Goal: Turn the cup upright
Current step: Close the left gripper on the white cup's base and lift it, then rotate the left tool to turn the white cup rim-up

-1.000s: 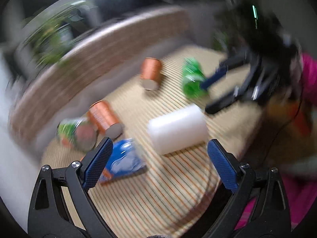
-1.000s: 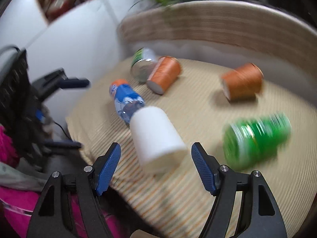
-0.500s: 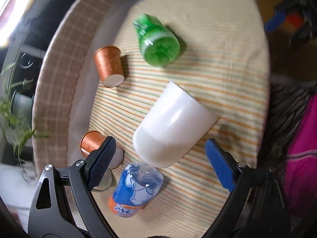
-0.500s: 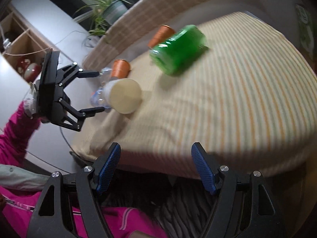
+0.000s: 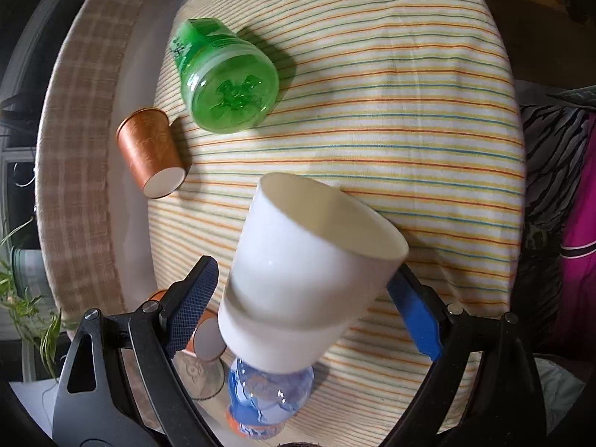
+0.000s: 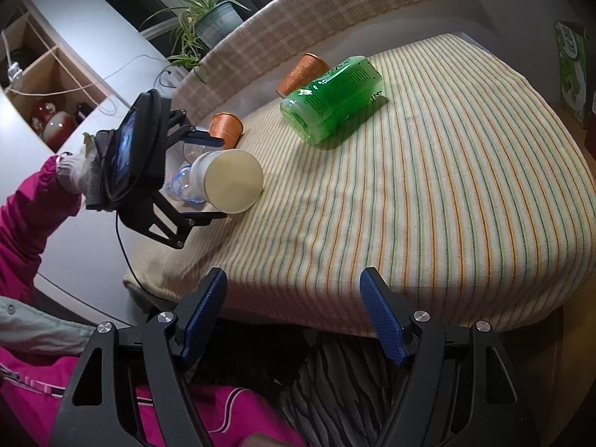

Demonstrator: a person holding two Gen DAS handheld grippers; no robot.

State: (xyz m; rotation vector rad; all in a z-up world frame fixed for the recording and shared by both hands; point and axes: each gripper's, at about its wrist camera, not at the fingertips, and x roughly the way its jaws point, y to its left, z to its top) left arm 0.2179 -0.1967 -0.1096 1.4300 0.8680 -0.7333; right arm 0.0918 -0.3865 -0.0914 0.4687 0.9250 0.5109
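Note:
The white cup (image 5: pixel 309 275) lies on its side on the striped tablecloth (image 5: pixel 409 111), its open mouth turned away from the left wrist camera. My left gripper (image 5: pixel 301 305) is open, with a finger on each side of the cup, apart from it. In the right wrist view the cup (image 6: pixel 231 182) shows its round mouth between the left gripper's fingers (image 6: pixel 203 218). My right gripper (image 6: pixel 292 314) is open and empty, off the table's near edge.
A green plastic bottle (image 5: pixel 227 85) lies on its side mid-table. Two copper cups (image 5: pixel 149 152) (image 6: pixel 225 128) lie near the far edge. A blue bottle (image 5: pixel 264 398) lies right behind the white cup. A checked bench back (image 6: pixel 316 3) and a plant (image 6: pixel 208 18) lie beyond.
My left gripper has moved in over the table and closed up on the white cup, now straddling it. My right gripper has drawn back off the table's edge.

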